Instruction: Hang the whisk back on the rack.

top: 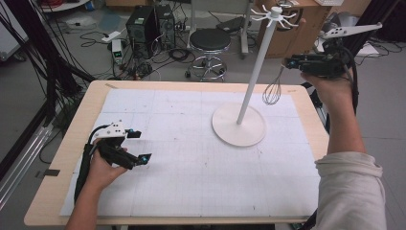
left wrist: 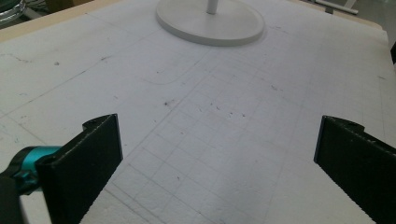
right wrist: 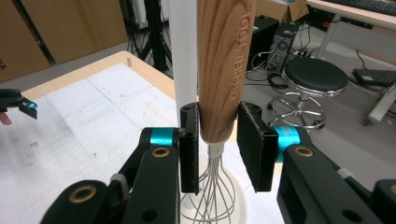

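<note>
— Where does your whisk point(right wrist: 223, 70) sit relative to the stand point(top: 257, 72)?

— Just beside the white pole, near its upper half, wire head hanging down above the round base point(top: 239, 124). Your right gripper point(top: 290, 63) has its jaws pressed on the lower end of the wooden handle, right where the wires begin.

— So what makes this step go well?

— You look to be hanging it, so lift until the handle's top reaches the hooks point(top: 274, 15) at the crown of the stand. I cannot tell from here whether the handle has a loop. Keep the handle upright and parallel to the pole, so the wires don't knock it. Keep the clamp until a hook carries the weight.

— And your left gripper point(top: 137, 146)?

— It rests well left of the base, jaws spread wide over the white mat point(left wrist: 224, 121), holding nothing. Leave it there, or bring it to the base if the stand wobbles.
</note>
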Available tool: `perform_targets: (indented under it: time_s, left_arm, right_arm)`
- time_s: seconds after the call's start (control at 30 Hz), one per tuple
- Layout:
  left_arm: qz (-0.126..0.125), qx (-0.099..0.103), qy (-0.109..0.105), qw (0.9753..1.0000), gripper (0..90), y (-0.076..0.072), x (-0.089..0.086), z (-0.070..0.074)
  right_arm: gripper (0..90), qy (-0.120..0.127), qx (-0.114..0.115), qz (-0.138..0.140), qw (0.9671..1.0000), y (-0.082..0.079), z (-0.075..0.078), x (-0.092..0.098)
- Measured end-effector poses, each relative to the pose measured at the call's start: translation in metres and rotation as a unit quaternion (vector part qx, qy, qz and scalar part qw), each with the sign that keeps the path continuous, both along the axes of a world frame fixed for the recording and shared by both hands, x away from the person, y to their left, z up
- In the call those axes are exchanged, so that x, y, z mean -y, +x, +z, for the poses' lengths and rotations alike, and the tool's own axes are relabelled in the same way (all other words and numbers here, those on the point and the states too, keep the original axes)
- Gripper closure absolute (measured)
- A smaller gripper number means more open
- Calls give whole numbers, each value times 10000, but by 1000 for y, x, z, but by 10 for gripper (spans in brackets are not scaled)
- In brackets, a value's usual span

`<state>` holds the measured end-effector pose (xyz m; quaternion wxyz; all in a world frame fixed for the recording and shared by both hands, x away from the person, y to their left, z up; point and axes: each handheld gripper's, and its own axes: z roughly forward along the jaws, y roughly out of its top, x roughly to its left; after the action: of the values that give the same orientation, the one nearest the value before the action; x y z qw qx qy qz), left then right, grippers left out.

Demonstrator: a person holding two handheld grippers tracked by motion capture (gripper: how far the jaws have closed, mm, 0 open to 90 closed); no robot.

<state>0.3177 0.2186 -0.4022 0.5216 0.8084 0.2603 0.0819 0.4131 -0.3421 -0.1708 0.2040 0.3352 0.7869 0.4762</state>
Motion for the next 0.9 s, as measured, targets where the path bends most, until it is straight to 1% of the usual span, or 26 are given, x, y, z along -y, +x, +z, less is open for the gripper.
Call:
perform_targets:
  time_s: [0.03, 0.07, 0.13, 0.17, 0.23, 0.3, 0.37, 0.4, 0.5, 0.6, 0.67, 0.7, 0.8, 0.83, 0.9]
  left_arm:
    - [-5, 2, 1, 10000, 16, 0, 0, 0]
    - [-8, 3, -3, 10000, 16, 0, 0, 0]
    - [-11, 8, -21, 10000, 16, 0, 0, 0]
    - [-17, 15, -11, 10000, 16, 0, -1, 0]
    - [-4, 21, -7, 10000, 16, 0, -1, 1]
    - [11, 26, -15, 10000, 16, 0, -1, 1]
    - [-5, 19, -18, 10000, 16, 0, -1, 1]
    - [4, 14, -29, 10000, 16, 0, -1, 1]
    - [4, 16, -30, 10000, 16, 0, -1, 1]
    - [0, 16, -37, 10000, 16, 0, -1, 1]
    - [3, 21, -50, 10000, 16, -1, -1, 2]
    - [-10, 28, -51, 10000, 16, -1, -1, 2]
    - [-17, 34, -40, 10000, 16, -1, -1, 2]
    - [-4, 26, -54, 10000, 16, -1, -1, 2]
    - [3, 26, -48, 10000, 16, -1, -1, 2]
  right_arm:
    - [704, 4, -29, -14, 10000, 0, 1, 0]
    - [704, 0, 2, -24, 10000, 0, 1, -1]
    - [704, -5, -8, -35, 10000, 1, 2, -1]
    - [704, -8, -52, -55, 10000, 1, 2, -2]
    - [704, -44, -38, -75, 10000, 2, 2, -2]
    - [704, -28, -73, -84, 9999, 3, 2, -2]
    - [704, -43, -38, -83, 9999, 3, 2, -3]
    - [704, -35, -73, -79, 9999, 3, 2, -3]
    - [704, -79, -39, -72, 9999, 2, 2, -5]
    - [704, -117, -52, -58, 9999, 0, 3, -7]
    - [704, -143, -45, -75, 9999, 1, 3, -7]
    - [704, -125, -96, -107, 9998, 1, 3, -7]
    - [704, -151, -66, -116, 9998, 3, 4, -7]
    - [704, -126, -128, -145, 9997, 3, 4, -7]
    - [704, -177, -95, -163, 9997, 4, 5, -8]
